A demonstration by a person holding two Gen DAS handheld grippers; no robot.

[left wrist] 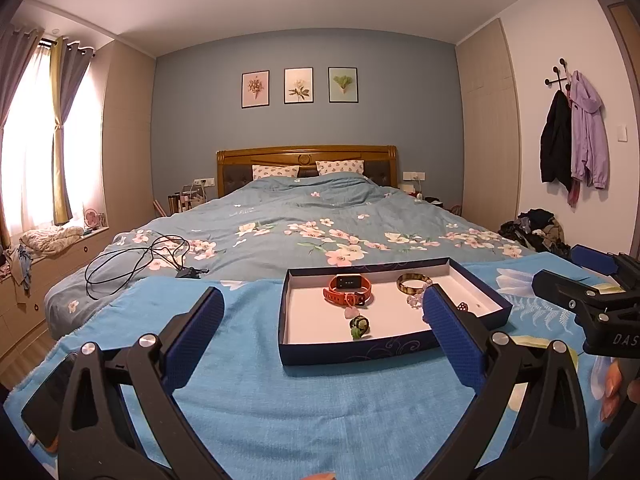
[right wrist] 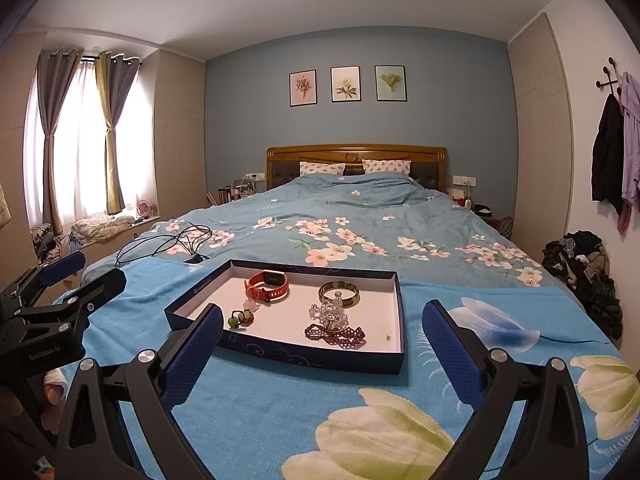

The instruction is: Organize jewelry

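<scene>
Wide bed (left wrist: 304,216) under a blue floral quilt, filling both views out to the wooden headboard. Bright blue towel (left wrist: 248,360) spread over the near end, printed with large pale flowers that show plainly only from the right wrist. Shallow navy tray (right wrist: 304,356) with a white floor lying on the towel, well ahead of both tools. Left tool (left wrist: 324,328) wide open, gripping nothing, low over the towel; its right pad covering part of the tray's contents. Right tool (right wrist: 322,344) likewise wide open and empty, the tray's near rim between its pads. Black cable (left wrist: 136,260) coiled on the quilt beyond the towel's left corner.

Inside the tray: red watch (right wrist: 267,286) near the back, gold bangle (right wrist: 339,294) just right of it. Clear bead bracelet (right wrist: 326,312) touching the bangle's front edge. Dark purple bead string (right wrist: 336,335), seen whole only from the right wrist; hidden behind the pad in the left view. Small green ring (right wrist: 240,318) near the front left, with a pink charm (right wrist: 251,305) between it and the watch.
</scene>
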